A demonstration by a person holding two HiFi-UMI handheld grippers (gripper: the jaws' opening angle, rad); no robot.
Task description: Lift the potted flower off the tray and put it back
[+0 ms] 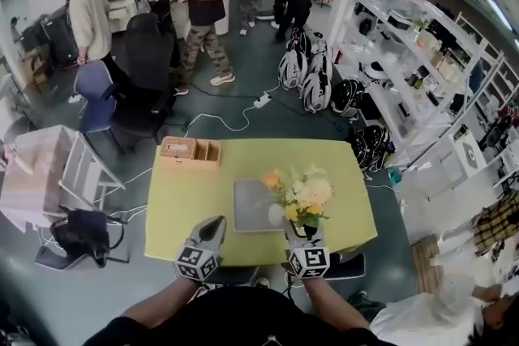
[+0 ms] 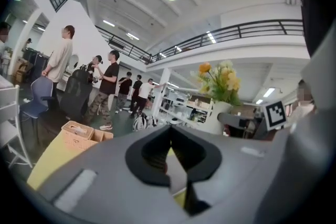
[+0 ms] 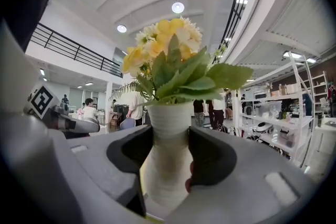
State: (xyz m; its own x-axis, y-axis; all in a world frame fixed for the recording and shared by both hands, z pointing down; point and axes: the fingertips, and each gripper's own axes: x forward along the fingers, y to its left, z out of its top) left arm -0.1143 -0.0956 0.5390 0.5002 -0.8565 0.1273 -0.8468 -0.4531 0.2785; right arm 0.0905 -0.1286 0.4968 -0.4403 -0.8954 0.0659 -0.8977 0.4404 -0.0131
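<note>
A white ribbed vase [image 3: 167,160] of yellow and white flowers [image 3: 169,55] sits between the pads of my right gripper [image 3: 169,136], which is shut on its neck. In the head view the potted flower [image 1: 300,194] hangs above the right edge of the grey tray [image 1: 247,211] on the yellow-green table [image 1: 195,202]; no part of it touches the tray. My left gripper [image 1: 212,229] hovers left of the tray, its jaws closed tip to tip on nothing [image 2: 169,131]. From the left gripper view the potted flower [image 2: 219,84] stands up to the right.
A wooden compartment box [image 1: 190,151] sits at the table's far left corner. Several people stand beyond the table. White shelving [image 1: 405,53] runs along the right, chairs [image 1: 146,69] stand at the far left, and cables lie on the floor.
</note>
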